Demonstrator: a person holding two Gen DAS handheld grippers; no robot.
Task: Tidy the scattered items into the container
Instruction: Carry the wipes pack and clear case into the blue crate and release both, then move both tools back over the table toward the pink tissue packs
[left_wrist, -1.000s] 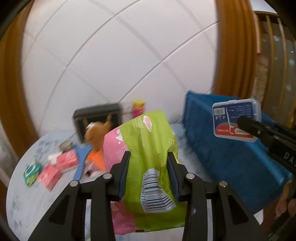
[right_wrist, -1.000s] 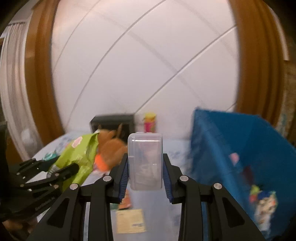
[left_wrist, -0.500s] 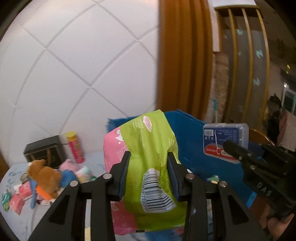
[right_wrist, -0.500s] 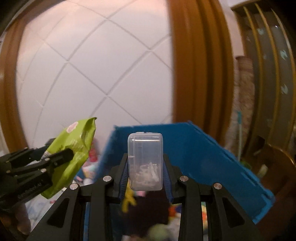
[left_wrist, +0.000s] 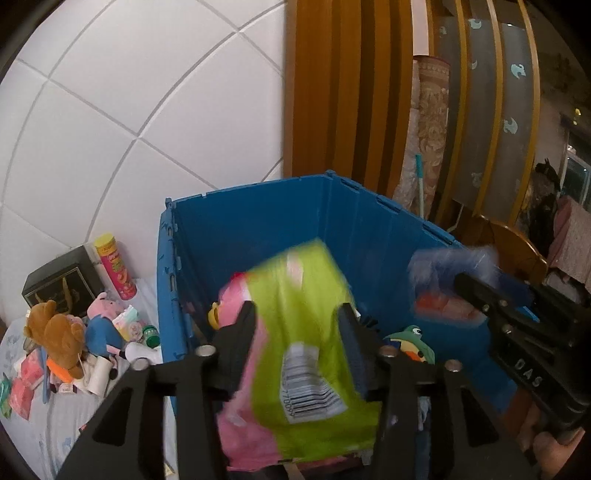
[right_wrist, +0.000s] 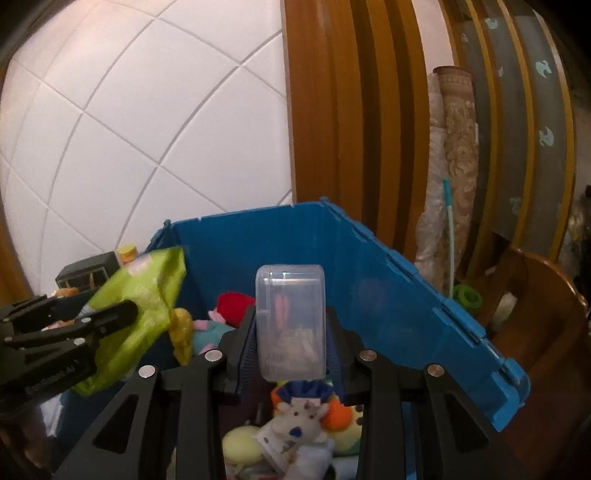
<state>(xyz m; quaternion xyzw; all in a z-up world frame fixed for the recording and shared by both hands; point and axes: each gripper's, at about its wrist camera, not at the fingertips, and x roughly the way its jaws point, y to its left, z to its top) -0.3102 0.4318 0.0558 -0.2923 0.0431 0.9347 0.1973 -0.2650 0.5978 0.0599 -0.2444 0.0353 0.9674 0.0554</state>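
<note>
Left tongs (left_wrist: 297, 334) bear "DAS"; packet (left_wrist: 306, 332) shows a barcode.

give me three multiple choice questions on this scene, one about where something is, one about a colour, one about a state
1. Where is the clear plastic box?
A. between the right gripper's fingers, over the blue crate
B. on the table beside the brown teddy
C. on the black box

2. What colours is the packet at the left gripper?
A. green and pink
B. red and white
C. black and gold

3. How do the left gripper's jaws stand?
A. clamped tight on the packet
B. spread, with gaps beside the packet
C. shut on nothing

Key: 1 A, the right gripper frames the box above the blue crate, which holds toys. 2 A, a lime green face with a pink side. 3 B, the jaws have just been opening and the blurred packet sits loose between them, over the crate.
</note>
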